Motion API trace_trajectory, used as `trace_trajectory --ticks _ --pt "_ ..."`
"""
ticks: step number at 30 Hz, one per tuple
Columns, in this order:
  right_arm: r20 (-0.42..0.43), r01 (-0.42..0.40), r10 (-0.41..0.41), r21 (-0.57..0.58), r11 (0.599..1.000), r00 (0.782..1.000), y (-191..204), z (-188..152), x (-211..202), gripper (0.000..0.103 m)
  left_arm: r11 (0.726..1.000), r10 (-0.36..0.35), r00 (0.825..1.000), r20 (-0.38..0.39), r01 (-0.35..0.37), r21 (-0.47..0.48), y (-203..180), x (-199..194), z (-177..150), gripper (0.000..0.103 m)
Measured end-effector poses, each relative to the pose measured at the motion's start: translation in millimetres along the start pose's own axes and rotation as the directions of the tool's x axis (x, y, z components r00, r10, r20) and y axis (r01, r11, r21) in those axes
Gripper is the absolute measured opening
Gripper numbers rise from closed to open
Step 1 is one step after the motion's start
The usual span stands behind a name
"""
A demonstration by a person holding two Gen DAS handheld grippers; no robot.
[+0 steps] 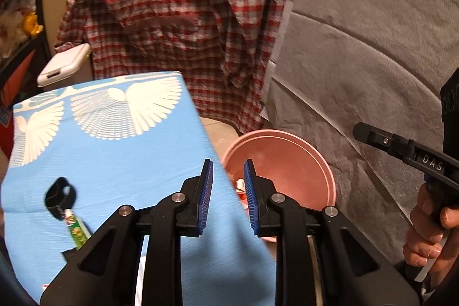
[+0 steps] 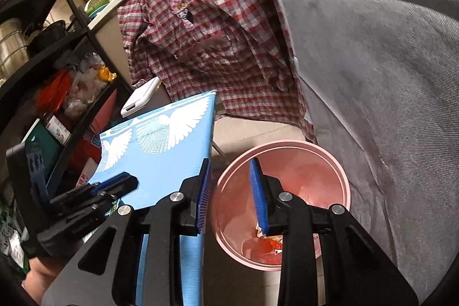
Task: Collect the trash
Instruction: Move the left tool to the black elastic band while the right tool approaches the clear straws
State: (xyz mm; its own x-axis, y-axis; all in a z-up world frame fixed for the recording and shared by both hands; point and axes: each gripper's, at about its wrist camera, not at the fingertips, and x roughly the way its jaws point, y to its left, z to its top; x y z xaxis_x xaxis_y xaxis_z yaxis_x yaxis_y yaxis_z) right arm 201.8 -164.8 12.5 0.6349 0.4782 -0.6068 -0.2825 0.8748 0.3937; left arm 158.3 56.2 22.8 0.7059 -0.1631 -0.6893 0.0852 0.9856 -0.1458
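Nearest in the left wrist view, the left gripper [image 1: 228,185] stands with a narrow gap between its blue pads and nothing between them; it hangs over the right edge of the worktop [image 1: 120,162], which is covered in a light blue cloth printed with white wings. On that cloth to the left lie a green tube [image 1: 77,230] and, touching its upper end, a small black strap or clip [image 1: 60,198]; both are blurred.

In the right wrist view, the right gripper [image 2: 231,185] has its jaws parted a little and still opening, with nothing pressed between the pads. It hangs above the pink bin [image 2: 324,162], which stands on the floor just beside the worktop, between it and a grey sofa [image 2: 387,76]. At the bottom of the bin lies an orange-red wrapper [image 2: 265,244], partly hidden behind the right finger.

At the right edge of the left view, a hand [image 1: 430,228] grips the handle of the right gripper.

Further back, a red and white checked shirt [image 1: 178,19] hangs down behind the worktop, with a white box [image 1: 64,65] beside its lower left. Beyond, on the left, a black shelf [image 2: 71,27] carries bags and packets.
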Motion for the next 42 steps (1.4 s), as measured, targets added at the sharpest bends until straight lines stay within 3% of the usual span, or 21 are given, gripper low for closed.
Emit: trace_trajectory --ticks 13,18,21,30,37,42 --pt "0.002 -0.056 0.056 -0.07 0.996 0.998 46 -12 6 0.029 0.99 0.11 0.992 0.065 -0.104 -0.099 92 -60 -3 0.022" --pt "-0.035 -0.113 0.11 -0.106 0.988 0.993 74 -24 17 0.016 0.982 0.147 0.986 0.073 -0.137 -0.129 123 -78 -13 0.021" --pt "-0.074 -0.152 0.143 -0.123 0.981 0.987 93 -33 27 0.014 0.977 0.17 0.983 0.073 -0.158 -0.145 141 -88 -19 0.021" --pt "-0.245 -0.258 0.222 -0.125 0.958 0.944 142 -69 64 0.017 0.964 0.207 0.975 0.082 -0.189 -0.188 183 -113 -32 0.021" --pt "-0.352 -0.27 0.214 -0.117 0.956 0.911 162 -88 96 0.02 0.955 0.226 0.971 0.075 -0.206 -0.212 208 -118 -39 0.021" --pt "-0.418 -0.271 0.198 -0.123 0.955 0.887 171 -102 117 0.029 0.954 0.228 0.972 0.061 -0.21 -0.215 217 -112 -41 0.021"
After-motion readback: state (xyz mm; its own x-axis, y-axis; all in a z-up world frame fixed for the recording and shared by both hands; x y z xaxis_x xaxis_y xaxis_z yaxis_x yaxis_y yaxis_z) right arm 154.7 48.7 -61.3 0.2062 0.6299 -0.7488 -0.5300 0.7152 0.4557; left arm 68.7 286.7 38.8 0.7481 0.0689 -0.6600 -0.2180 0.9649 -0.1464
